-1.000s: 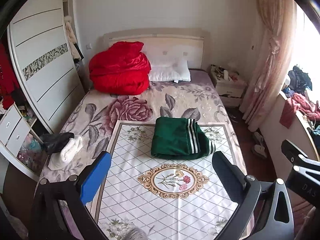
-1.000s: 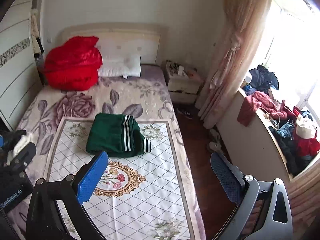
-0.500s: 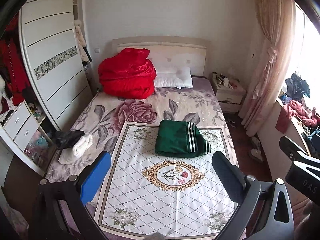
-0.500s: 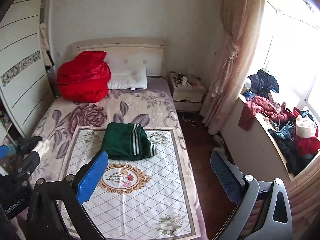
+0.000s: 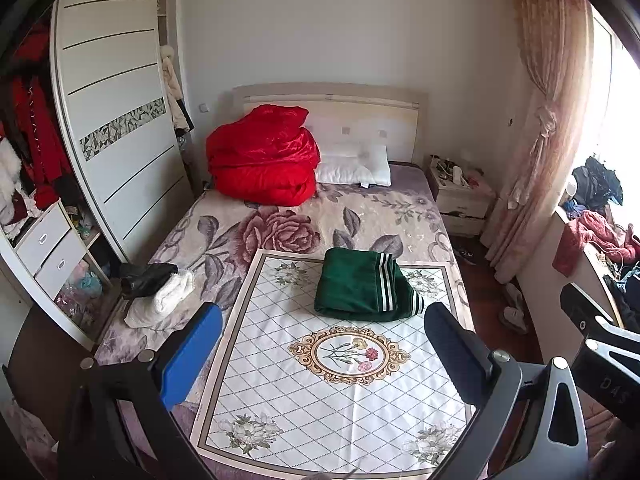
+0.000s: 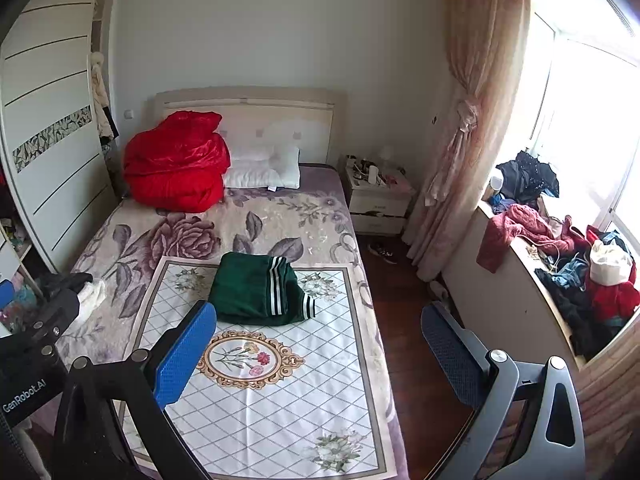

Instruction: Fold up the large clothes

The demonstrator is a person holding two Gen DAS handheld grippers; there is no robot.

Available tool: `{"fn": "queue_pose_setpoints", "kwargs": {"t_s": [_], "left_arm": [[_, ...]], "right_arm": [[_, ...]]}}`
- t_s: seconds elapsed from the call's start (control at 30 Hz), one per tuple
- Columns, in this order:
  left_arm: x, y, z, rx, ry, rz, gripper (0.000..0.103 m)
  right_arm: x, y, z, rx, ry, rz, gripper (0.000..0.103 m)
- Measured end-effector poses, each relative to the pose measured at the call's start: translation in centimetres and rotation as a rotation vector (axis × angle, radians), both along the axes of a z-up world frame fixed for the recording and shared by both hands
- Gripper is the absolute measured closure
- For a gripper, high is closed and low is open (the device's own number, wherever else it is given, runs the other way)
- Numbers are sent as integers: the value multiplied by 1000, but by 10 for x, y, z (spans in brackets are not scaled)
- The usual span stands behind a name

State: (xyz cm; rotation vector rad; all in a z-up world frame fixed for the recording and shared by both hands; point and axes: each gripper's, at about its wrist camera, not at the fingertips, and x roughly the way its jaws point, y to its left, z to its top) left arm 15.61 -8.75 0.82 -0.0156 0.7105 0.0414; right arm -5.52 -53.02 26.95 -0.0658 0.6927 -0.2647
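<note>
Bedroom, left to right: white wardrobe at 9 o'clock; bed with red quilt at 12; folded green garment centred on the patterned mat; curtain at 3. Left gripper and right gripper both gape, empty.

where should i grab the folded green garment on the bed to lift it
Grip the green garment at its near folded edge, where the layers stack thick, coming from the foot of the bed. Both the left gripper and right gripper are open and hang short of it; one at each near corner should keep the fold together.
</note>
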Motion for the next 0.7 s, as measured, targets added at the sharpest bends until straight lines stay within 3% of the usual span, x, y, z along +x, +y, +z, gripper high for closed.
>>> {"fn": "queue_pose_setpoints", "kwargs": {"t_s": [0.7], "left_arm": [[-8,-4,2,6,3,0,0]], "right_arm": [[8,2,-2,18,20,34,0]]}}
